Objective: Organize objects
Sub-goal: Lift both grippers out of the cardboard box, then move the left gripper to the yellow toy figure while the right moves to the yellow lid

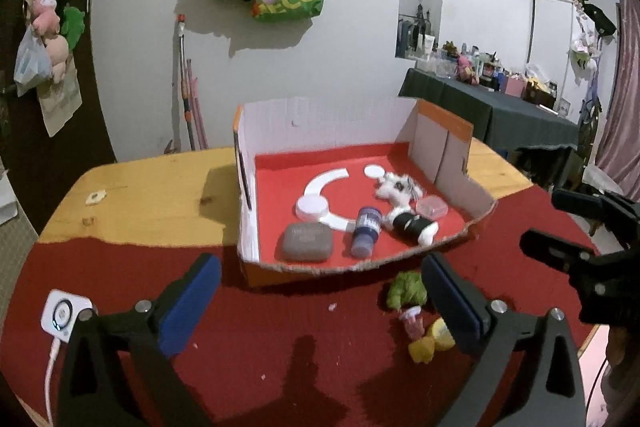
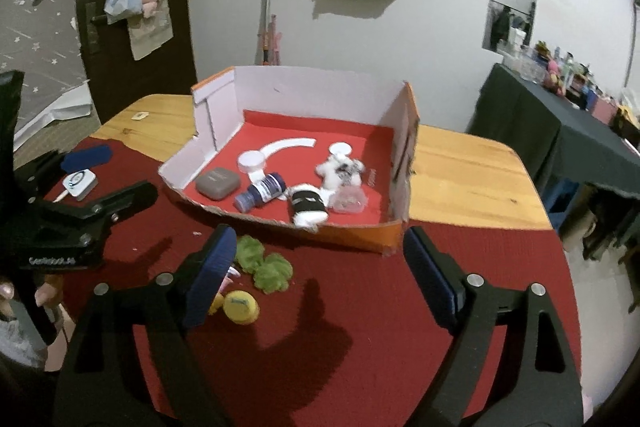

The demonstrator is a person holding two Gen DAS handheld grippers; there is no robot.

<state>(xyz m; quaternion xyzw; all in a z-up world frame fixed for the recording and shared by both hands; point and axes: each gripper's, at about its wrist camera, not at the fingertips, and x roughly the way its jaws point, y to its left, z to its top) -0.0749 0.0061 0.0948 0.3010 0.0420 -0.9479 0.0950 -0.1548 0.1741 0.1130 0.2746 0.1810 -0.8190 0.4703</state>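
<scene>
We count one cardboard box on the desk. Inside it lie one grey case, one blue bottle, one white lid, two plush toys and one clear container. Outside lies one green plush.

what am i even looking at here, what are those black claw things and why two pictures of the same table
The black claws are two hand-held grippers; a person works one in each hand. Each carries a camera looking along its fingers, so you get two views. The left gripper fills one picture, the right gripper the other. Both are open and hold nothing. On the table's red cloth stands a cut-open cardboard box holding a grey case, a blue bottle, a round white lid, a clear pink case and two black-and-white plush toys. Outside it lie a green plush, a yellow toy and a small white device.
</scene>
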